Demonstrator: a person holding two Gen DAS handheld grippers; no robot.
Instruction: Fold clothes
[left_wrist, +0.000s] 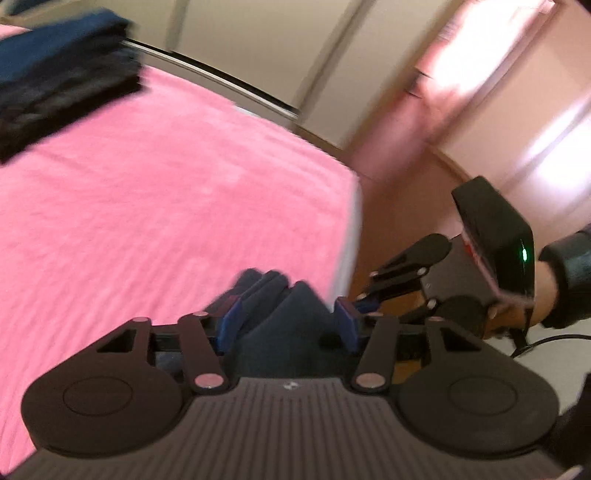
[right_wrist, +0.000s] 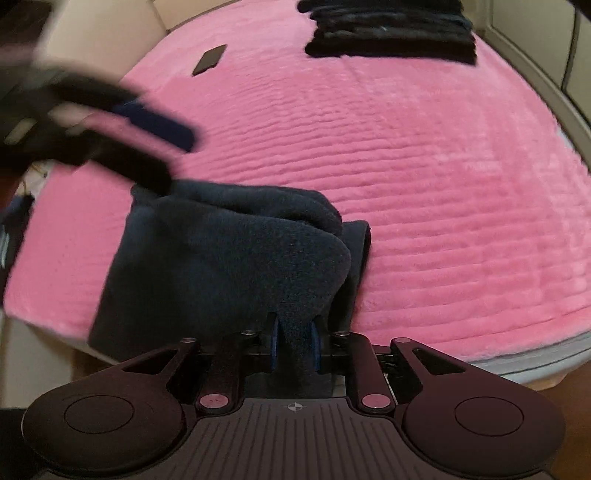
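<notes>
Fleece, by the look of it: the dark navy garment (right_wrist: 229, 258) is thick, soft and limp, so I judge it light but bulky, likely to sag and slide out of its folds wherever it is not held. It lies bunched at the near edge of the pink bed (right_wrist: 424, 166), partly hanging over that edge. My right claw (right_wrist: 294, 345) is clamped on a thick fold of it, blue pads pressed in from both sides. My left claw (left_wrist: 286, 325) is closed on a wad of the same cloth, its pads held fairly wide by the bulk. Edges or corners would give cleaner holds than these lumps.

At the far side of the bed from the garment sits a stack of dark folded clothes (right_wrist: 391, 33), with a dark flat thing (right_wrist: 209, 60), perhaps a phone, left of it.

Motion blur smears the left claw in the right wrist view, and I cannot make out what kind of garment this is, nor where its hems lie.
</notes>
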